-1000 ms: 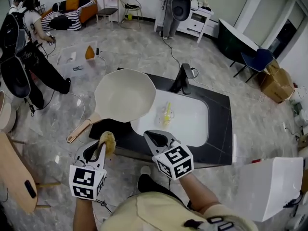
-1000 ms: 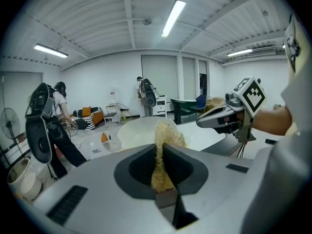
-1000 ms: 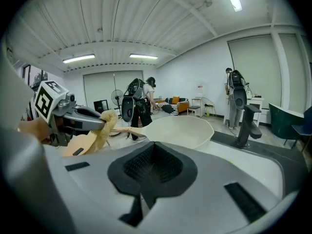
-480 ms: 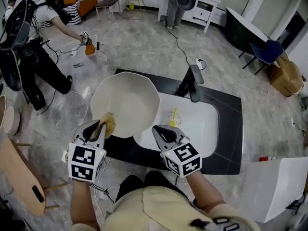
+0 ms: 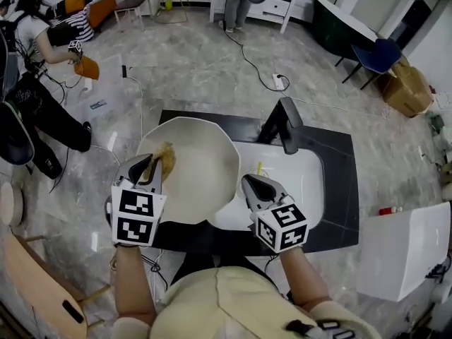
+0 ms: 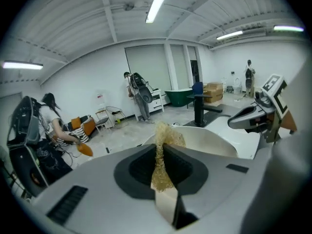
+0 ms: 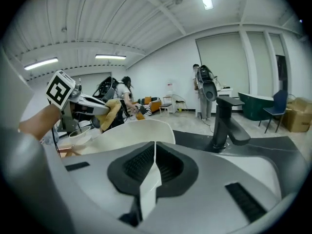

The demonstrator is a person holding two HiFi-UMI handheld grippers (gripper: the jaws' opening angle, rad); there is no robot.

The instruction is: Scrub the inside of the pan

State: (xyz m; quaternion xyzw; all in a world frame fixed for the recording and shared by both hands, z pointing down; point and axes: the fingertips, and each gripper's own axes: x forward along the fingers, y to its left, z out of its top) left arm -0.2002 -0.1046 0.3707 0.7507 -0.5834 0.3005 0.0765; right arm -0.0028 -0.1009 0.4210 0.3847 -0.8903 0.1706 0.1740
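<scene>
A cream pan [image 5: 194, 168] lies tilted over the black counter and the left side of the white sink [image 5: 311, 182]. My left gripper [image 5: 146, 169] is shut on a yellowish scrubbing sponge [image 5: 167, 154], which sits at the pan's left inner wall. In the left gripper view the sponge [image 6: 165, 136] sticks out between the jaws with the pan [image 6: 212, 143] just beyond. My right gripper [image 5: 256, 186] is at the pan's right edge. In the right gripper view its jaws [image 7: 155, 147] are shut on the thin pan rim [image 7: 134, 133]. The pan's handle is hidden.
A black faucet [image 5: 284, 124] stands behind the sink, and a small yellow item [image 5: 258, 168] lies in the basin. A white box [image 5: 402, 249] stands at the right. A person [image 5: 32, 37] crouches at the far left, with cables across the floor.
The left gripper has carried the sponge up from outside the pan's front-left edge to its left inner wall. The pan now overlaps the sink more.
</scene>
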